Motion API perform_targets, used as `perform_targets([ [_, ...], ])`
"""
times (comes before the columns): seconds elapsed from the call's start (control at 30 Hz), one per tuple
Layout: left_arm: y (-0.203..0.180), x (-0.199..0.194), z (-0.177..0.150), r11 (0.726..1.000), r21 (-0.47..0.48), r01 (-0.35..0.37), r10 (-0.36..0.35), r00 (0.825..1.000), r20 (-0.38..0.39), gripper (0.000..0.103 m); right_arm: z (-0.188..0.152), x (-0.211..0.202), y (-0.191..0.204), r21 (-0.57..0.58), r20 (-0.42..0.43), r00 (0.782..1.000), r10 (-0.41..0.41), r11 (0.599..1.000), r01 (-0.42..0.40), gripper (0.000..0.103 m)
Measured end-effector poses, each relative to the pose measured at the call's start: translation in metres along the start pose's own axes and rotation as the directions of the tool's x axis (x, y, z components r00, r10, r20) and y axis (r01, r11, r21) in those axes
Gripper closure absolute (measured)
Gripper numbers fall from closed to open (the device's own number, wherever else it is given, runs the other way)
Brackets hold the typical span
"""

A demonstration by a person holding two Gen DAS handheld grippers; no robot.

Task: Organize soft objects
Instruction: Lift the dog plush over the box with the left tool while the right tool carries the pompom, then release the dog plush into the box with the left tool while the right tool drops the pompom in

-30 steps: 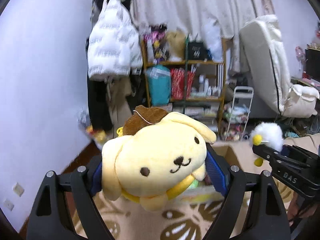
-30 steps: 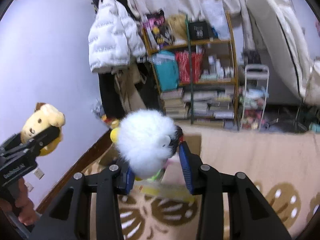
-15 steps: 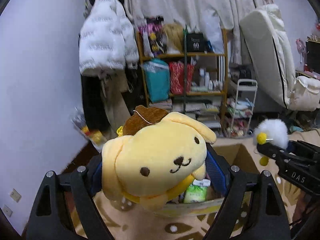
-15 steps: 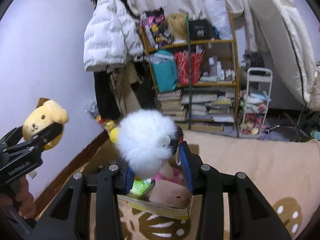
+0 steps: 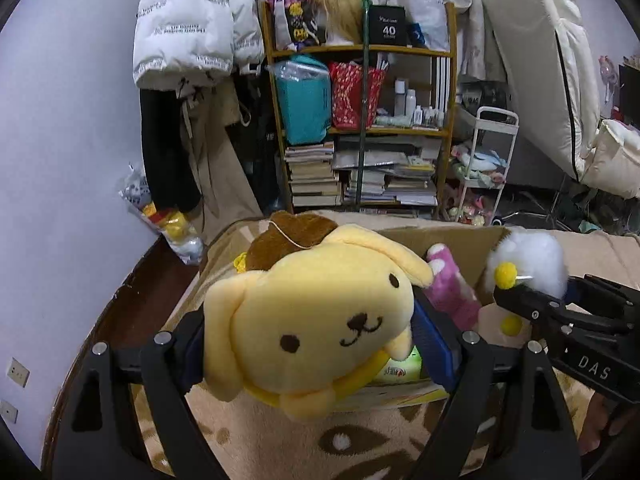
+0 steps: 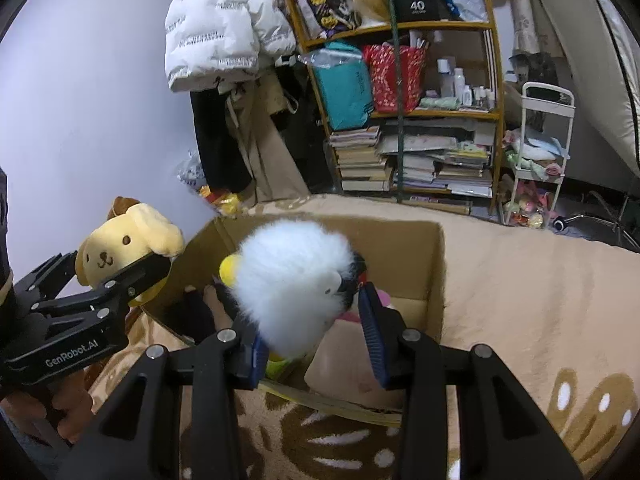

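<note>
A yellow dog plush (image 5: 316,320) is clamped in the left gripper (image 5: 316,344) at the cardboard box's (image 6: 434,264) near left corner, while a white fluffy toy (image 6: 288,284), pinched by the right gripper (image 6: 312,340), is held over its opening, apparently for dropping in.
</note>
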State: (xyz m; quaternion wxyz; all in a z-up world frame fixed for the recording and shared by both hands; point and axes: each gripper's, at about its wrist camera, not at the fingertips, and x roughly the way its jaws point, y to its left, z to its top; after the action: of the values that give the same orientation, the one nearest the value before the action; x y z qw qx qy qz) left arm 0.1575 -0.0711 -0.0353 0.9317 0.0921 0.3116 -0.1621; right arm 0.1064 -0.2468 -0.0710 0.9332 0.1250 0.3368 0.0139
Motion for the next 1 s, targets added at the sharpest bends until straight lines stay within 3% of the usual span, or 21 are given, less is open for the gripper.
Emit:
perform_targets([
  [0.23,-0.002,0.007,-0.005,1.0,0.014,0.011,-0.011,1.0,-0.016,0.015,-0.004,0.008,-0.008,0.028,-0.025,1.0,-0.002,1.0,0.003,0.058],
  [0.5,-0.006,0.002,-0.008,0.999,0.021,0.03,-0.029,1.0,-0.011,0.008,-0.004,0.005,-0.007,0.029,-0.025,1.0,-0.01,1.0,0.011,0.035],
  [0.57,-0.007,-0.002,-0.008,0.999,0.019,0.029,-0.03,1.0,0.007,0.004,-0.003,0.001,-0.004,0.018,-0.008,1.0,-0.016,1.0,0.016,0.034],
  [0.87,-0.002,-0.017,-0.006,1.0,0.013,-0.021,0.019,0.996,0.089,0.004,0.0,-0.003,-0.008,0.031,-0.019,0.999,-0.038,0.999,0.038,0.033],
  [0.93,-0.002,-0.022,-0.006,0.999,0.023,-0.038,0.035,0.993,0.115,0.004,0.001,-0.009,-0.008,0.029,-0.003,0.999,-0.05,0.998,0.05,0.022],
  [0.97,-0.003,-0.024,-0.005,0.998,0.033,-0.047,0.043,0.991,0.123,0.004,0.001,-0.013,-0.008,0.023,0.016,0.998,-0.064,0.998,0.064,0.005],
  [1.0,-0.004,-0.025,-0.004,0.998,0.042,-0.056,0.051,0.99,0.129,0.004,0.002,-0.019,-0.007,0.013,0.048,0.995,-0.085,0.996,0.084,0.0],
])
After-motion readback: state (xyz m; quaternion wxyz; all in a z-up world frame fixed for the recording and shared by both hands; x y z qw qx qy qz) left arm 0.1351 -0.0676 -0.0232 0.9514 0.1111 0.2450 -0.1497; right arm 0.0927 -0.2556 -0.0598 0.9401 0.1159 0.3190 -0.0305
